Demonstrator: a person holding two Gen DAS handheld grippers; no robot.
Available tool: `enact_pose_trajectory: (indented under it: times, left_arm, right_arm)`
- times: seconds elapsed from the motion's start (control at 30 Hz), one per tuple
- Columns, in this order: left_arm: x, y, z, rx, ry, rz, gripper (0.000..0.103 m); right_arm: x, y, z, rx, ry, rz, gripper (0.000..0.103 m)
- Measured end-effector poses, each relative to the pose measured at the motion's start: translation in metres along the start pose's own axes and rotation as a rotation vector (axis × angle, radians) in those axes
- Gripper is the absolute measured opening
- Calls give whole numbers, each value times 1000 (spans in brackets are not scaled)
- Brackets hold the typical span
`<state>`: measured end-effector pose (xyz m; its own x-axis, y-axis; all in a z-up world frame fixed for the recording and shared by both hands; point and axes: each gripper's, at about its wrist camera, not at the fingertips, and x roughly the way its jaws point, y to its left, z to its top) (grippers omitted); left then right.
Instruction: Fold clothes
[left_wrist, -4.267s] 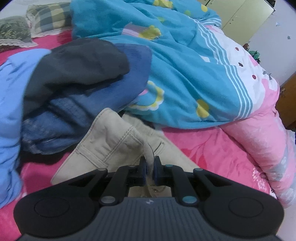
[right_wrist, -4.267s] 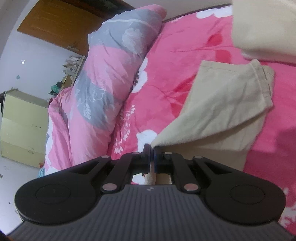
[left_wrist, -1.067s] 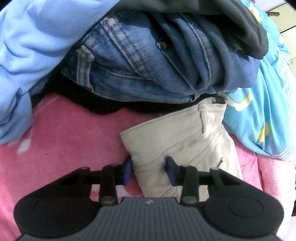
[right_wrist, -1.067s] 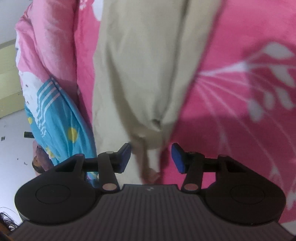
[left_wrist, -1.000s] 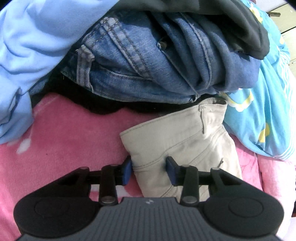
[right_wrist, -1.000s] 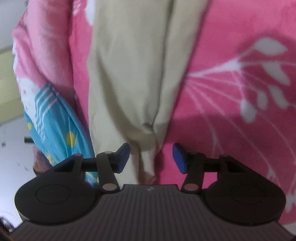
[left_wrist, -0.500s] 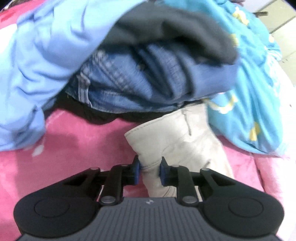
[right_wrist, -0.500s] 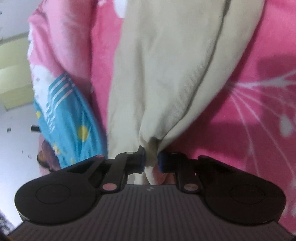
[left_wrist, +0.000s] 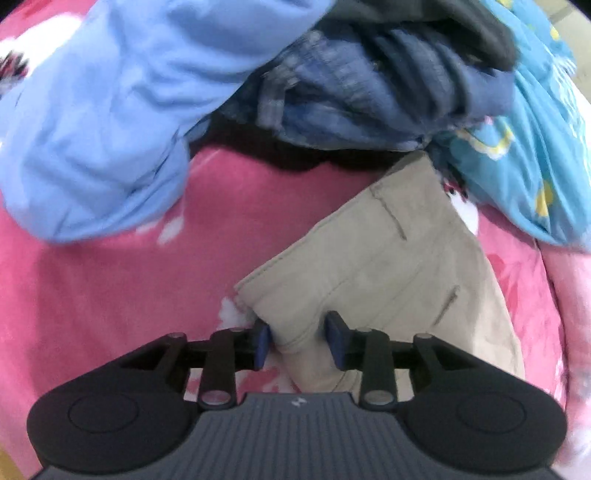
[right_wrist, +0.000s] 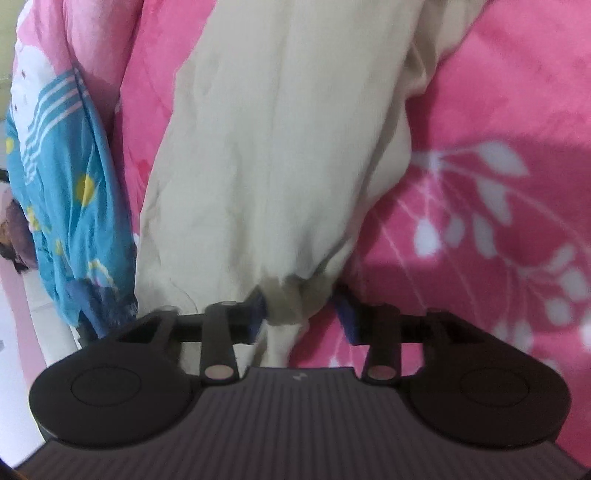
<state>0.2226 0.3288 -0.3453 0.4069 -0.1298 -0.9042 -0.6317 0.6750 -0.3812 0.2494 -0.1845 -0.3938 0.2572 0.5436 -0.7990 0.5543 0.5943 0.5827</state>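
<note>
Pink floral bedding (left_wrist: 110, 295) covers the bed on which everything lies, with a heap of other laundry at the far side in the left wrist view: a light blue garment (left_wrist: 110, 110), a bundle of blue jeans (left_wrist: 369, 99) under something dark, and a turquoise quilt (left_wrist: 535, 147) with yellow shapes to the right. Just in front of that heap lie the beige trousers (left_wrist: 388, 266), flat on the bedding, their waistband corner towards the left gripper (left_wrist: 300, 341). Its jaws stand apart with a ridge of the waist cloth between them; the cloth looks to brush one blue pad but is not pinched. In the right wrist view the trouser legs (right_wrist: 277, 147) stretch away up the bed, and their bunched hem end sits between the jaws of the right gripper (right_wrist: 303, 317), which are likewise spread with a gap on the right side, so neither tool is gripping. Motion blur softens both views. My reading is that a fold of the trousers is in hand, and each end is either just let go or about to be taken; I cannot tell which. The next move seems to call for both tools to take firm hold of their ends together, then bring hem to waist evenly, keeping clear of the nearby heap.
</note>
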Motion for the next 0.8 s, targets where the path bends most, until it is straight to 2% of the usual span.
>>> enact_pose_trajectory:
  times: [0.07, 0.17, 0.27, 0.37, 0.47, 0.53, 0.63, 0.73, 0.8]
  left_arm:
    - [-17, 1, 0, 40, -31, 40, 54]
    - [-28, -9, 10, 92, -75, 68, 54]
    - [-30, -20, 22, 180, -103, 51, 56]
    - [-3, -41, 40, 251, -79, 43, 56]
    - [14, -46, 51, 265, -51, 51, 56]
    - [18, -45, 50, 290, -44, 49, 56]
    - [23, -46, 48, 333, -36, 47, 56]
    - [38, -50, 52, 352, -24, 37, 56]
    - [42, -49, 52, 354, -20, 26, 56]
  right_arm:
    - [-14, 23, -4, -128, 25, -51, 46]
    - [-28, 69, -24, -431, 86, -57, 46]
    - [-11, 146, -48, -849, 108, 17, 44]
    - [43, 224, -59, -1213, 48, 106, 45]
    - [113, 287, -59, -1445, 30, 200, 45]
    - [152, 316, -73, -1595, 28, 244, 44]
    - [193, 331, -102, -1799, 118, 238, 44]
    - [236, 345, -106, -1883, 239, 218, 44]
    - [253, 351, -109, -1929, 283, 208, 42]
